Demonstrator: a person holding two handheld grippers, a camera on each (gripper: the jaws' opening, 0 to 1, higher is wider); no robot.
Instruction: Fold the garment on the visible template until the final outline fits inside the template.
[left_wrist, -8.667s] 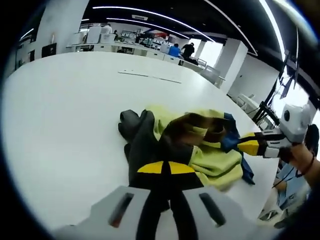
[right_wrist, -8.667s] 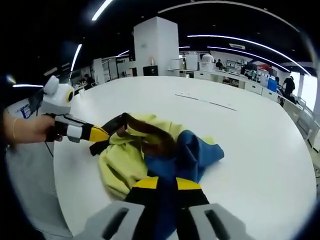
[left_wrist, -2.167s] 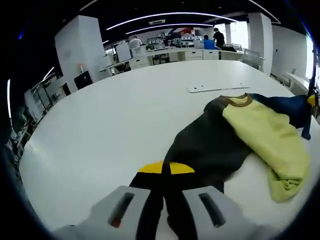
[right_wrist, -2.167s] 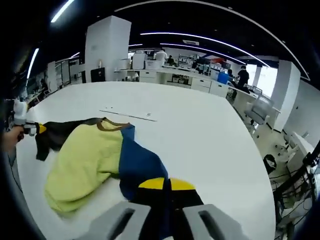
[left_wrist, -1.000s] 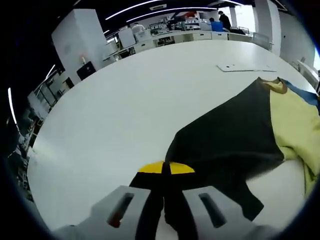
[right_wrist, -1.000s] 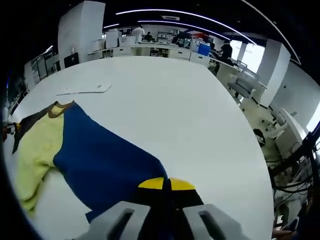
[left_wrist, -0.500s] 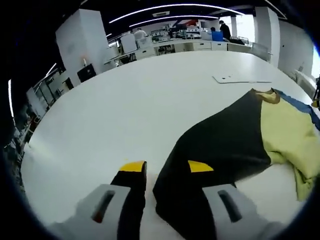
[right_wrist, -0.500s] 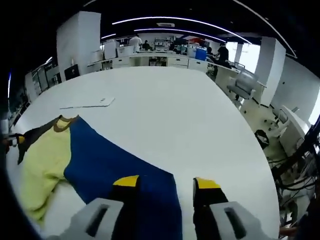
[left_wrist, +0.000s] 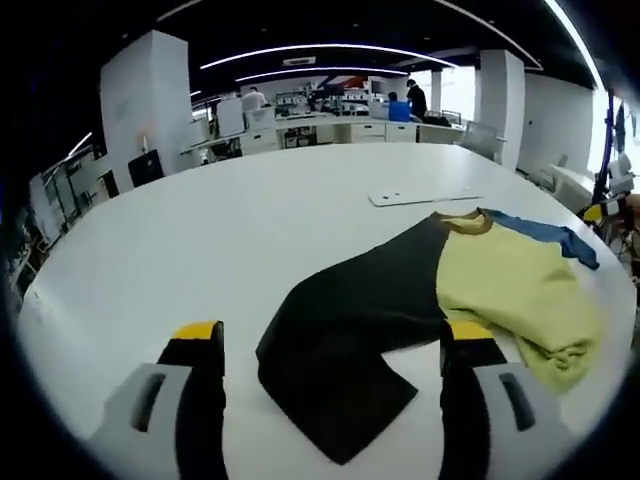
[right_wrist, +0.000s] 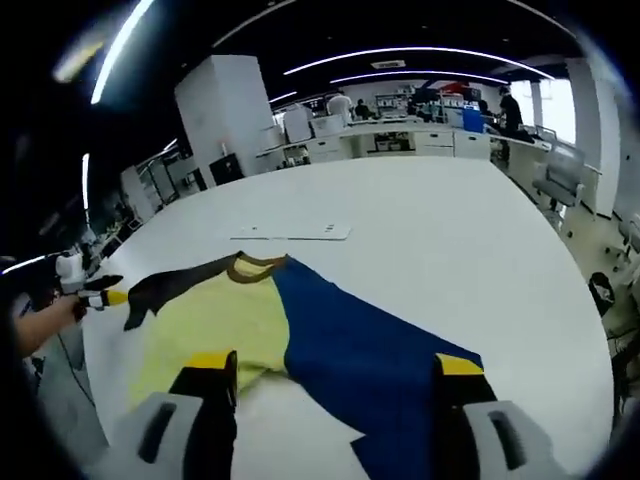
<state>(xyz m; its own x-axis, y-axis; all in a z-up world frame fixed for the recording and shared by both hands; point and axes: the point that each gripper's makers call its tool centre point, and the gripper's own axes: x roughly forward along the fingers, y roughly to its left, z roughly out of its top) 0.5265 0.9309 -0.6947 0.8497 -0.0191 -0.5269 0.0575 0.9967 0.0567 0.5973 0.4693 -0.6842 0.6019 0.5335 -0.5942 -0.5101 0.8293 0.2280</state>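
Both tools stood wide open — the left gripper (left_wrist: 330, 345) over the garment (left_wrist: 440, 290)'s black sleeve, the right gripper (right_wrist: 335, 372) over its blue sleeve — mid-table (right_wrist: 420, 210), a flat white template (right_wrist: 291, 232) just beyond the collar.

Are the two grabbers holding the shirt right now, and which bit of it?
No, nothing is held. The left gripper is open over the black sleeve, and the right gripper is open over the blue sleeve.
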